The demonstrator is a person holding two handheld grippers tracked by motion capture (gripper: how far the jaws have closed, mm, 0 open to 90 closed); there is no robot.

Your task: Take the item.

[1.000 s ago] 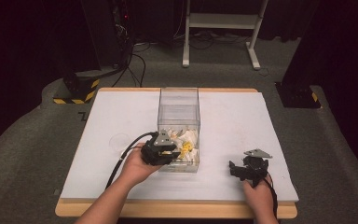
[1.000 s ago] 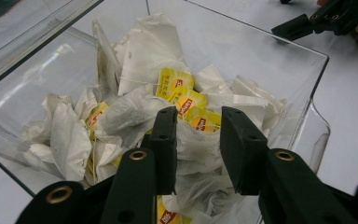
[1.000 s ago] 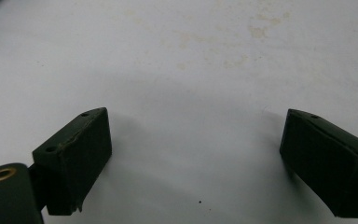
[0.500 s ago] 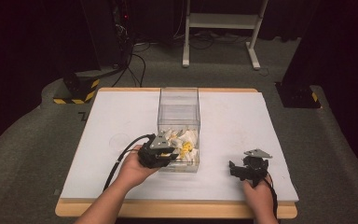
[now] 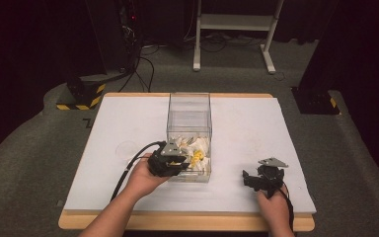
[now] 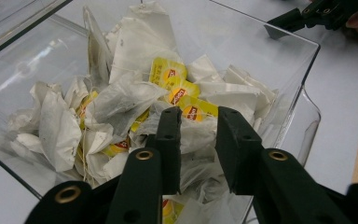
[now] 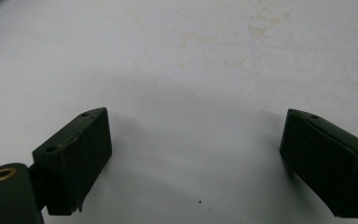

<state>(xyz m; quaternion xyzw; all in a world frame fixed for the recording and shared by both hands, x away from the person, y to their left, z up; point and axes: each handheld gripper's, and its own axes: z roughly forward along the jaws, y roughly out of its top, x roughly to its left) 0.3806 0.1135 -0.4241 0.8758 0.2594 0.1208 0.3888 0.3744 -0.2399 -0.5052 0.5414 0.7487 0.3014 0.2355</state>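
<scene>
**Left gripper closing on tea bags in the box**

Left gripper [image 6: 193,122] is dipped into the near end of the clear box [image 5: 189,116], its jaws just narrowed around a tea bag [image 6: 193,133] in the pile; whether the pads have gripped it cannot be told. A pick is judged imminent. Right gripper [image 5: 262,178] is held right of the box, jaws wide, nothing held.

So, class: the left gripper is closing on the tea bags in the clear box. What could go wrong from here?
1. The left gripper has just been closing its jaws in a tangled heap of tea bags; strings may drag several out.
2. The thin paper could tear.
3. Nothing steadies the clear box; the right gripper rests apart, open.
</scene>
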